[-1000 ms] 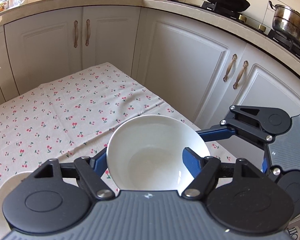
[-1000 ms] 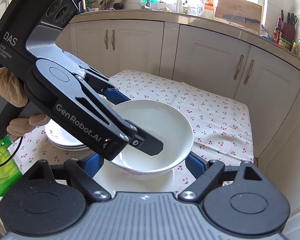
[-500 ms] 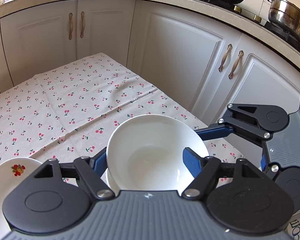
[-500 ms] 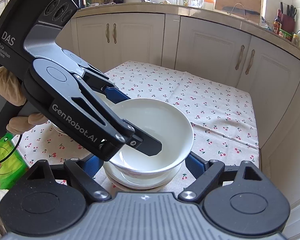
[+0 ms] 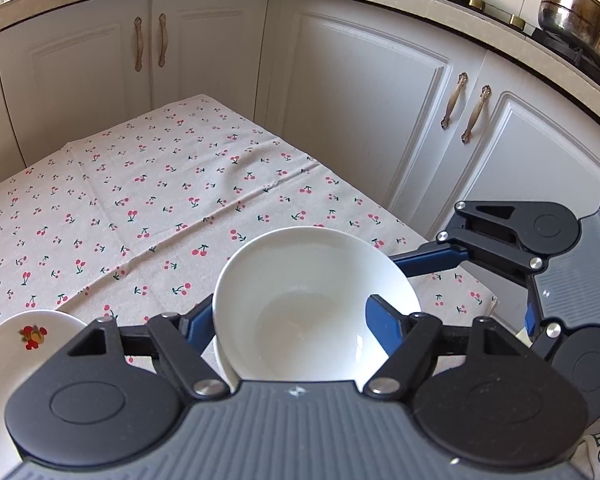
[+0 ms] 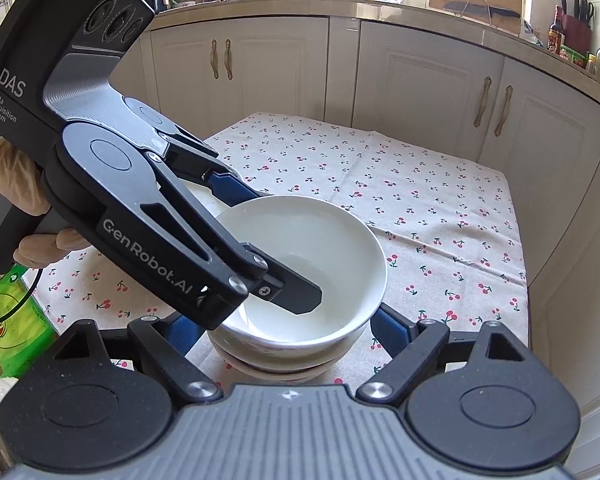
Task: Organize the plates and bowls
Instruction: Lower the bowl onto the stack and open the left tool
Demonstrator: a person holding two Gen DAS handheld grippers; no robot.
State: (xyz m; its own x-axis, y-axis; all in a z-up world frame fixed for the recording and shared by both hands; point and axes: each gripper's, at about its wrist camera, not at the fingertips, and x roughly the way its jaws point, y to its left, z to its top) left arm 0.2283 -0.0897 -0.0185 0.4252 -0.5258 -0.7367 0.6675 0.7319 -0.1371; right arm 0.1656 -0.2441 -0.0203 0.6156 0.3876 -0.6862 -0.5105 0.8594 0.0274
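A white bowl (image 5: 312,304) (image 6: 312,256) is held low over the cherry-print tablecloth (image 5: 140,208), nested in or just above another white bowl (image 6: 276,364) whose rim shows beneath it. My left gripper (image 5: 288,324) is shut on the top bowl's rim, one finger inside and one outside, as the right wrist view shows (image 6: 260,240). My right gripper (image 6: 280,332) is open, its blue fingers (image 6: 392,328) on either side of the bowl stack, not pressing it. A white plate with a fruit print (image 5: 24,348) lies at the left.
White cabinet doors (image 5: 360,112) surround the table on the far and right sides. The table's right edge (image 6: 516,240) is close to the bowls. A green packet (image 6: 16,320) lies at the left. A pot (image 5: 576,20) and pan sit on the stove.
The left gripper has lowered the bowl toward the table, down to the bowl beneath it. The fruit-print plate has come more into the left wrist view. The right gripper stays open around it.
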